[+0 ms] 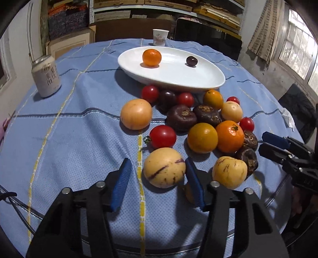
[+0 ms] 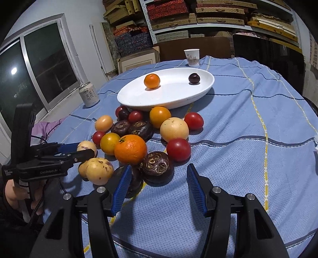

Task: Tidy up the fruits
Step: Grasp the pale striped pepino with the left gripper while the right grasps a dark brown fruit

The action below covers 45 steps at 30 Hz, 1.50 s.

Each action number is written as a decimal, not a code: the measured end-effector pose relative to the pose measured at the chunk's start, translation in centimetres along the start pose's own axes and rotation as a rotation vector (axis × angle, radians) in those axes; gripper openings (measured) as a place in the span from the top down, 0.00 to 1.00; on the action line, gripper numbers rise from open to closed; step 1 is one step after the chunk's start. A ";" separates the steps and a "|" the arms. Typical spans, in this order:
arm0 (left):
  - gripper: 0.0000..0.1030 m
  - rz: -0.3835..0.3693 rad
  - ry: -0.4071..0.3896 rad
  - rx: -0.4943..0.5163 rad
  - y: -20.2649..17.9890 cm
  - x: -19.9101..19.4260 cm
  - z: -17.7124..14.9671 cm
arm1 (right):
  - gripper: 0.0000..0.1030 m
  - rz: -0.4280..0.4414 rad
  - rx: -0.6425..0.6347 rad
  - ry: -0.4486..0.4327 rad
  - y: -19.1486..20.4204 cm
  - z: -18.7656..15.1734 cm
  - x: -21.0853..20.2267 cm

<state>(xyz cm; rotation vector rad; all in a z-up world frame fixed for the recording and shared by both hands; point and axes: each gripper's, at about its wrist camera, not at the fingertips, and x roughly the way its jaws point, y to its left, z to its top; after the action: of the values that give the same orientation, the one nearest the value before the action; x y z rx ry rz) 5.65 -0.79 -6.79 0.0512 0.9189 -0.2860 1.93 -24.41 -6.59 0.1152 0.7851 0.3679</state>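
While the left gripper brackets the striped yellow fruit, jaws spread, centre it before closing; right gripper stands spread, empty.

Shelves of stacked boxes behind, dark sliding window in a white wall.
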 end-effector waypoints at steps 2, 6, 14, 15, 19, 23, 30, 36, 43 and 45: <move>0.51 -0.009 0.015 -0.002 0.0 0.3 0.2 | 0.43 -0.001 0.000 0.002 0.0 0.0 0.1; 0.50 -0.045 0.022 -0.002 -0.2 0.6 0.6 | 0.43 -0.004 0.001 0.001 0.0 0.0 0.0; 0.61 -0.117 -0.020 -0.008 -0.2 -0.3 -0.2 | 0.43 -0.015 0.001 -0.007 0.0 0.0 -0.1; 0.61 -0.115 -0.031 -0.010 -0.2 -0.5 -0.3 | 0.43 -0.015 0.000 -0.009 0.0 0.0 -0.1; 0.61 -0.134 -0.092 -0.058 0.7 -1.5 -0.3 | 0.43 -0.026 -0.013 -0.016 0.3 0.0 -0.3; 0.61 -0.153 -0.119 -0.103 1.5 -1.9 -0.2 | 0.43 -0.048 -0.040 -0.002 1.0 0.1 0.0; 0.61 -0.159 -0.106 -0.097 1.4 -1.7 -0.2 | 0.44 0.005 -0.093 0.054 3.3 0.0 -0.1; 0.61 -0.168 -0.100 -0.100 1.4 -1.5 -0.3 | 0.53 0.000 -0.187 0.120 5.7 -1.0 1.0; 0.61 -0.175 -0.096 -0.094 1.3 -1.5 -0.4 | 0.52 -0.053 -0.203 0.130 6.4 -0.3 2.3; 0.61 -0.176 -0.095 -0.093 1.3 -1.5 -0.4 | 0.53 -0.065 -0.214 0.136 6.7 -0.3 2.6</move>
<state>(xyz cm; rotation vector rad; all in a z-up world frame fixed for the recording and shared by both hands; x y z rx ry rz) 4.81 0.85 -6.00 -0.1284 0.8418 -0.4049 1.54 -17.19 -6.99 -0.1369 0.8768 0.3986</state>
